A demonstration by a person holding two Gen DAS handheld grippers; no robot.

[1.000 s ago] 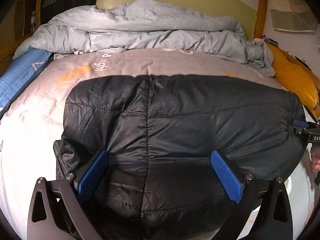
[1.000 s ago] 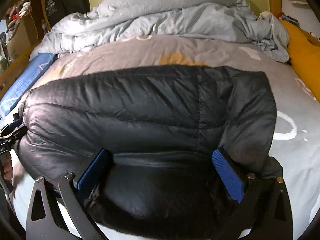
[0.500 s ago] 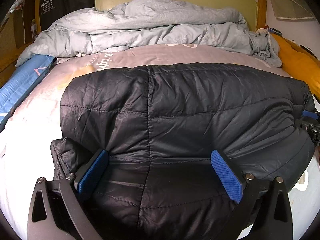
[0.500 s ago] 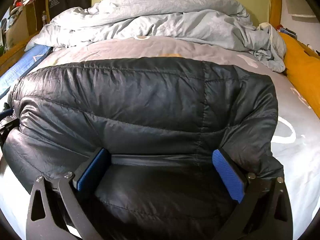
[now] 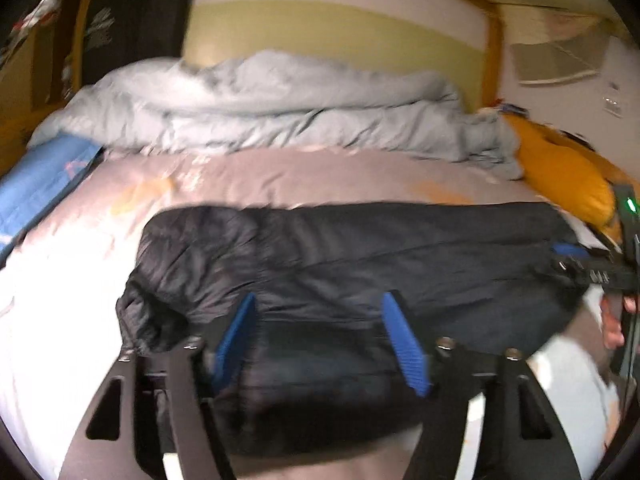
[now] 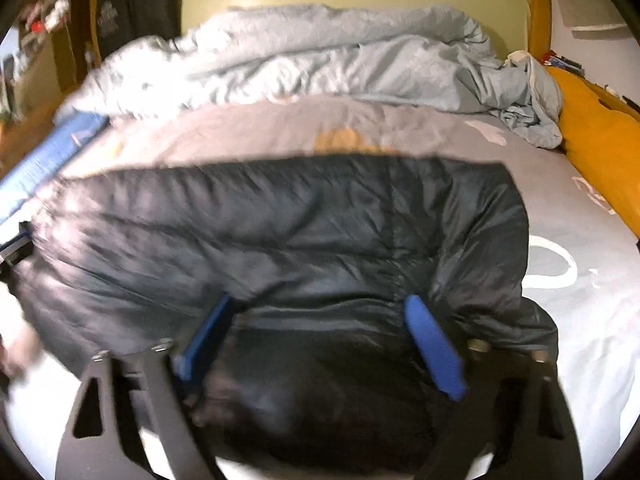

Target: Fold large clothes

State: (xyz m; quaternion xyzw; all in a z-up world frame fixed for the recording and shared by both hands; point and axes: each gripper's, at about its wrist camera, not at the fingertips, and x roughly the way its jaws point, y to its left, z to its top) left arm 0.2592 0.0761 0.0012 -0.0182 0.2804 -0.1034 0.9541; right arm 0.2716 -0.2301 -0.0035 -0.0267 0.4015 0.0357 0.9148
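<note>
Black quilted puffer jacket [image 5: 360, 264] spread across the lower middle of both frames, on a grey bed sheet [image 5: 280, 176]. Left gripper [image 5: 320, 332] and right gripper [image 6: 320, 332] both just closing, jaws partway apart, jacket fabric bunched between; firm pinch impossible to tell. Crumpled pale duvet [image 6: 320, 60] at upper centre.

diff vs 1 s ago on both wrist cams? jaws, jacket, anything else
Both sets of jaws have just been closing, left gripper and right gripper, each with the near fold of the black puffer jacket between them; firm grip can't be confirmed through the blur. Both views now show more headboard and less jacket. The jacket lies folded on the bed sheet; grey duvet and orange pillow are unchanged.
</note>
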